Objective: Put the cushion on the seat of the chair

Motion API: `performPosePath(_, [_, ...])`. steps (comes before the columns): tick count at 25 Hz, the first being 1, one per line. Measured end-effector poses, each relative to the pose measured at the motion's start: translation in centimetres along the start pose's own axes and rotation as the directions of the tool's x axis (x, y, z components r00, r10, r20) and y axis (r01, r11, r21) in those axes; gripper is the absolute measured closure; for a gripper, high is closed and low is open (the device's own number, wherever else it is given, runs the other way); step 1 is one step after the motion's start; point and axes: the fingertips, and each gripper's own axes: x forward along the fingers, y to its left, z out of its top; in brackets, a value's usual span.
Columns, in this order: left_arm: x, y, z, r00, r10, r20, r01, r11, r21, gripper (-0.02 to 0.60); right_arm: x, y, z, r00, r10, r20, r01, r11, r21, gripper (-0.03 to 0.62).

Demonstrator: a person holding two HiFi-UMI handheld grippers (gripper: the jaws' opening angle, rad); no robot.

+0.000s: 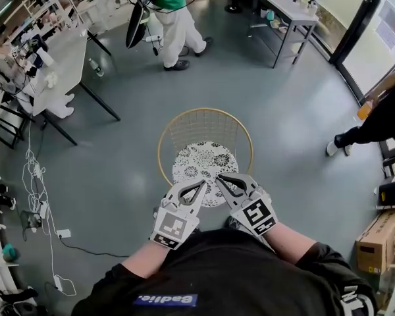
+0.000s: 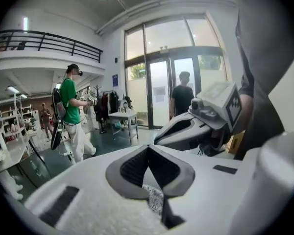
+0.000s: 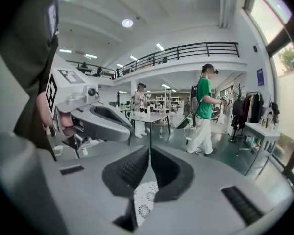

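Your left claw is pinched fully together, and so is your right claw. Each gripper view shows the 2 jaws meeting at the tip with nothing clamped between them. You hold both in front of your chest, side by side, tips angled toward each other and close together.

The cushion, round with a black-and-white lace print, lies flat on the seat of the chair, a round wicker tub with a tan rim standing on the grey floor. In the head view the claw tips overlap the cushion's 6 o'clock edge. They seem to hover above it rather than touch it, though that view cannot settle height. A sliver of the lace print shows through the gap below each claw's closed jaws.

From the chair, a person in a green top is at 12 o'clock, a grey worktop with small items at 1 o'clock, a white worktop at 10 o'clock, a person's dark leg at 3 o'clock and a cardboard box at 4 o'clock.
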Motion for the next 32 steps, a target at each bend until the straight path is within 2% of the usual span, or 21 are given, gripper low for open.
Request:
performPosePath(2, [-0.9, 0.2, 1.5, 0.997, -0.001, 0.082, 0.006, 0.998, -0.065, 0.565, -0.9, 0.3, 0.9, 0.998, 0.022, 0.055, -0.027, 0.996, 0.084, 0.556])
performPosePath(5, [-1.9, 0.0, 2.7, 0.987, -0.005, 0.16, 0.028, 0.99, -0.139, 0.565, -2.1, 0.7, 2.0, 0.991, 0.04, 0.129, -0.062, 0.984, 0.17, 0.557])
performPosePath(9, [-2.3, -0.7, 3.8, 0.974, -0.013, 0.225, 0.046, 0.989, -0.144, 0.565, -3.0, 0.9, 3.1, 0.978, 0.047, 0.202, -0.082, 0.982, 0.171, 0.56])
performPosePath(18, [-1.8, -2.5, 3.5, 0.975, -0.059, 0.216, 0.084, 0.99, -0.112, 0.565, -3.1, 1.3, 3.0, 0.976, 0.044, 0.214, -0.084, 0.98, 0.18, 0.563])
performPosePath(28, [-1.8, -2.6, 3.5, 0.974, -0.063, 0.217, 0.086, 0.991, -0.098, 0.565, -3.4, 0.9, 2.8, 0.978, 0.029, 0.205, -0.068, 0.98, 0.186, 0.563])
performPosePath(32, [-1.9, -2.5, 3.8, 0.974, -0.053, 0.22, 0.08, 0.99, -0.117, 0.565, -3.4, 1.1, 2.8, 0.978, 0.035, 0.204, -0.072, 0.981, 0.179, 0.563])
